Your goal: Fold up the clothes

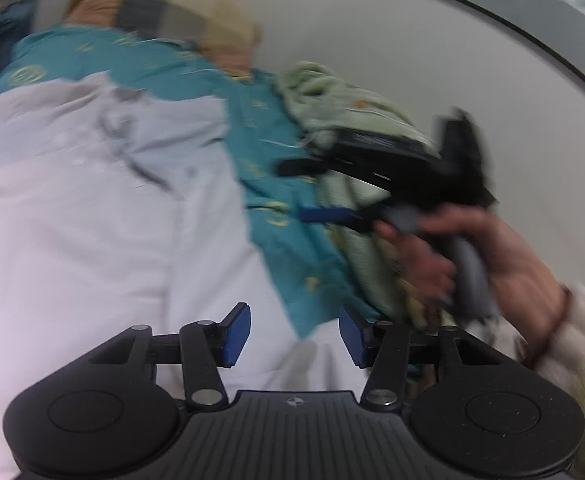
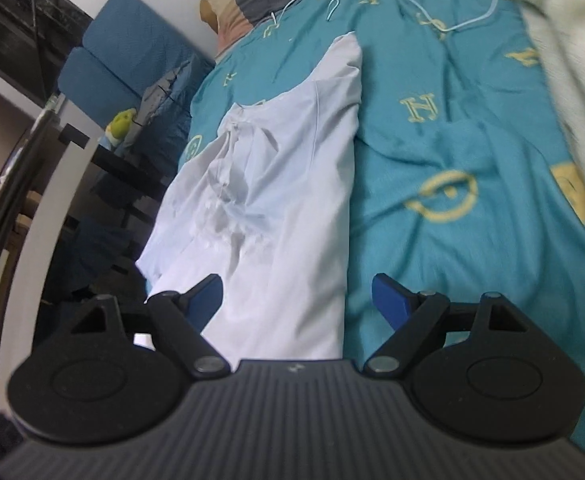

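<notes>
Left wrist view: my left gripper (image 1: 294, 334) hangs with its jaws parted and nothing between them above the white garment (image 1: 92, 208), which fills the left and centre of the frame on the teal bedspread (image 1: 260, 148). At right, a hand (image 1: 472, 256) carries my right gripper (image 1: 312, 190), blurred.

Right wrist view: my right gripper (image 2: 298, 300) stands wide open and empty. The white garment (image 2: 276, 184) runs from bottom centre towards the upper middle, its right edge straight as if one side is already folded in. I judge the fold partly done, further folds left.
</notes>
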`<state>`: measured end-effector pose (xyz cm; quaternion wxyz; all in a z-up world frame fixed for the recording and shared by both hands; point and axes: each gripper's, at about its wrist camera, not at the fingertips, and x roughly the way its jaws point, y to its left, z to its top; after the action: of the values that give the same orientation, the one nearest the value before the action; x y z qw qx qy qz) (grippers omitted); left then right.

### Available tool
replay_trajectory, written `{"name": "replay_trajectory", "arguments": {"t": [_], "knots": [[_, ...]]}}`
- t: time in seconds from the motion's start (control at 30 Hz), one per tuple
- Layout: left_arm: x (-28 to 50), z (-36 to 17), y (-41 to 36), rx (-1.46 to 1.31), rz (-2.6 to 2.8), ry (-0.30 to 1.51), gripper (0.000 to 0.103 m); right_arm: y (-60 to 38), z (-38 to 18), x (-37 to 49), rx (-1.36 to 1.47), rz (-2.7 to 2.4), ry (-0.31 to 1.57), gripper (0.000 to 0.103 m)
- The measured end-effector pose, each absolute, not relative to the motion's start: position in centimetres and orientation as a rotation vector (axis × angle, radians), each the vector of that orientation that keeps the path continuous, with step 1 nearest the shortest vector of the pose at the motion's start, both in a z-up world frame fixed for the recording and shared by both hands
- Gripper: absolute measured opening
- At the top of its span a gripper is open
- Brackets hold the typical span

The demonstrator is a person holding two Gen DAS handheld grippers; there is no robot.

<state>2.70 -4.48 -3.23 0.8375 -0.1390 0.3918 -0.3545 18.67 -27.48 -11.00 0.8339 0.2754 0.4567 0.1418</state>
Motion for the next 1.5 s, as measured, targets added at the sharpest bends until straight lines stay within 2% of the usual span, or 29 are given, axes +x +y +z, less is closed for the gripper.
{"name": "replay_trajectory", "arguments": {"t": [0.17, 0.3, 0.4, 0.47, 0.5, 0.53, 0.6, 0.67, 0.83, 1.07, 1.2, 1.4, 1.47, 1.5], "knots": [[2.9, -4.9, -8.3, -0.112, -0.908, 0.846, 0.054, -27.7, -13.4, 23.6, 0.627, 0.363, 0.993, 0.08], [2.7, -6.2, -10.6, 0.017, -1.004, 0.842, 0.054, -27.5, -15.8, 25.9, 0.646, 0.393, 1.007, 0.074], [2.3, -7.1, -12.0, 0.096, -1.061, 0.835, 0.054, -27.0, -17.1, 26.8, 0.627, 0.387, 1.024, 0.062], [2.3, -7.9, -12.7, 0.145, -1.06, 0.847, 0.054, -26.6, -17.7, 27.3, 0.602, 0.381, 1.03, 0.05], [2.4, -8.3, -13.0, 0.164, -1.053, 0.856, 0.053, -26.4, -17.9, 27.5, 0.588, 0.376, 1.034, 0.039], [2.4, -8.8, -13.1, 0.176, -1.047, 0.862, 0.05, -26.2, -18.1, 27.6, 0.569, 0.369, 1.035, 0.025], [2.4, -9.2, -13.2, 0.186, -1.044, 0.866, 0.038, -26.3, -18.0, 27.6, 0.559, 0.353, 1.035, 0.015], [2.6, -9.4, -13.0, 0.182, -1.049, 0.869, 0.008, -26.5, -17.7, 27.6, 0.556, 0.342, 1.03, 0.011], [1.3, -8.2, -11.9, 0.188, -1.152, 0.844, 0.003, -26.8, -16.0, 27.4, 0.522, 0.325, 0.985, 0.007], [0.6, -10.4, -12.7, 0.286, -1.174, 1.065, 0.004, -26.6, -15.6, 27.4, 0.399, 0.274, 0.965, 0.007], [1.3, -11.1, -12.7, 0.268, -1.146, 1.104, 0.006, -25.9, -16.3, 27.4, 0.325, 0.262, 0.982, 0.007], [1.3, -9.7, -12.4, 0.257, -1.067, 1.026, 0.027, -25.0, -14.0, 25.7, 0.22, 0.258, 0.917, 0.009], [0.9, -8.8, -12.3, 0.25, -1.038, 0.985, 0.045, -24.9, -13.0, 24.9, 0.203, 0.243, 0.898, 0.01], [0.7, -8.3, -12.1, 0.249, -1.017, 0.964, 0.049, -24.8, -12.5, 24.4, 0.191, 0.231, 0.885, 0.01]]}}
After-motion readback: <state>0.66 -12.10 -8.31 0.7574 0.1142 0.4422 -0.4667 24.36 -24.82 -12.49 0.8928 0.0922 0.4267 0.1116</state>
